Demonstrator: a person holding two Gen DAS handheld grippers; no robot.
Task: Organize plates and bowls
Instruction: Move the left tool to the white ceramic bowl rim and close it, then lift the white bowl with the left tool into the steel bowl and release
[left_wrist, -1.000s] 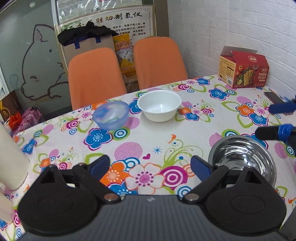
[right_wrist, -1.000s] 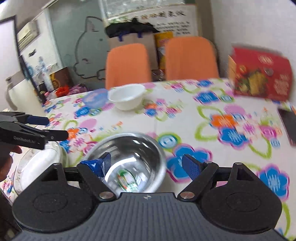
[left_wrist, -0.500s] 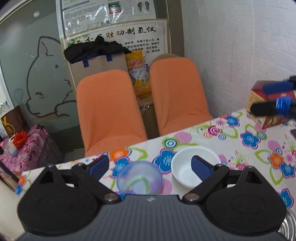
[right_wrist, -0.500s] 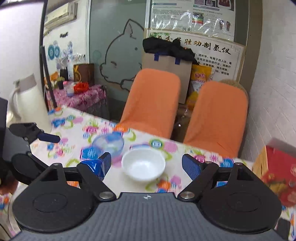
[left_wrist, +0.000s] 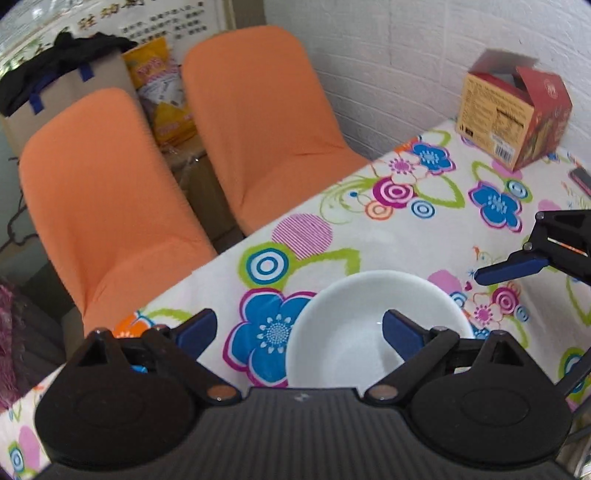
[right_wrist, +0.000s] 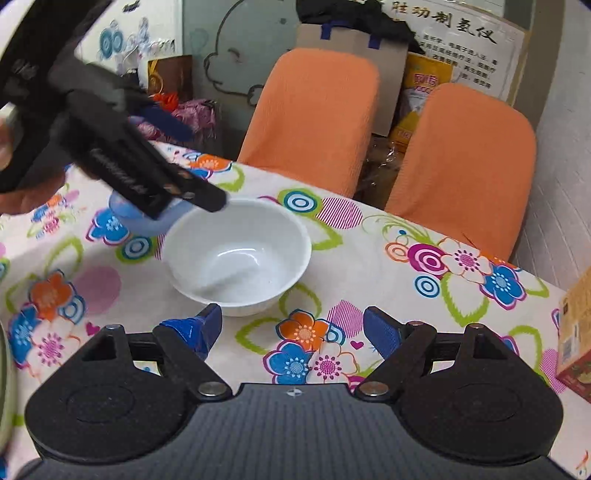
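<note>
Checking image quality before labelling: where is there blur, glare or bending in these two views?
Left wrist: sharp; fisheye curves the table edge; white bowl evenly lit. Right wrist: left gripper close and soft; white bowl shows a faint sheen inside; corners darken.

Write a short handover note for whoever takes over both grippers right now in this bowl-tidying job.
Left gripper: open, empty, over the near rim of the white bowl.
Right gripper: open, empty, just short of that bowl.
The white bowl sits upright and empty on the floral tablecloth; the blue bowl stands behind it, partly hidden by the left gripper.
Done: nothing stacked in view.
Left: grasp the white bowl and gather the bowls.
</note>
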